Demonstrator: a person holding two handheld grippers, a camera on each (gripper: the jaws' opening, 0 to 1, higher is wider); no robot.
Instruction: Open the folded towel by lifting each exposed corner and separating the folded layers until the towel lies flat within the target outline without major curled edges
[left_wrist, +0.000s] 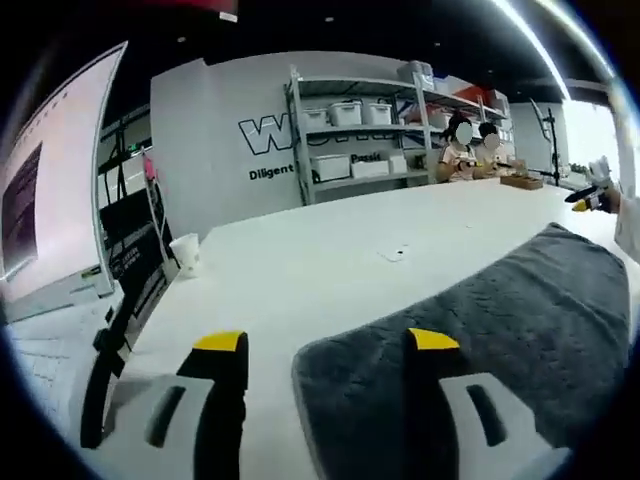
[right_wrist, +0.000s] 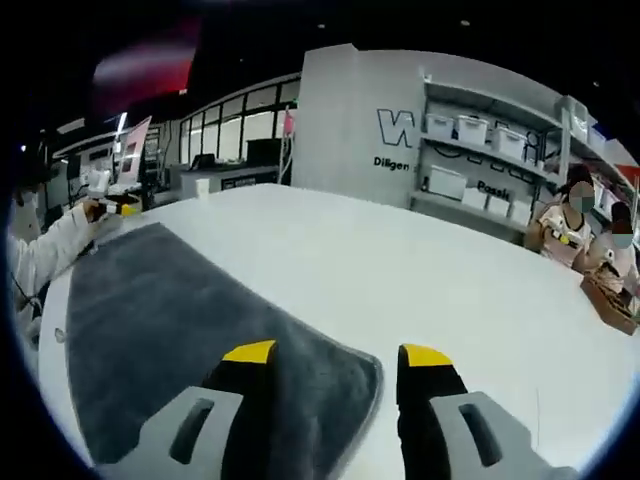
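Left gripper view: dark grey towel (left_wrist: 480, 310) lies flat on the white table (left_wrist: 320, 260), both claws spread.

**Bright overhead light, heavy fisheye bending**

Both views are evenly and brightly lit from above. In the left gripper view a ceiling light strip (left_wrist: 540, 55) burns out to pure white, and the far right edge washes out. The white table (left_wrist: 330, 265) reflects strongly and shows almost no shadow; the grey towel (right_wrist: 190, 320) keeps visible pile texture. Straight lines bow toward the edges. A red smear (right_wrist: 145, 70) at the top of the right gripper view is blurred. Wall lettering (left_wrist: 268, 135) stays readable.
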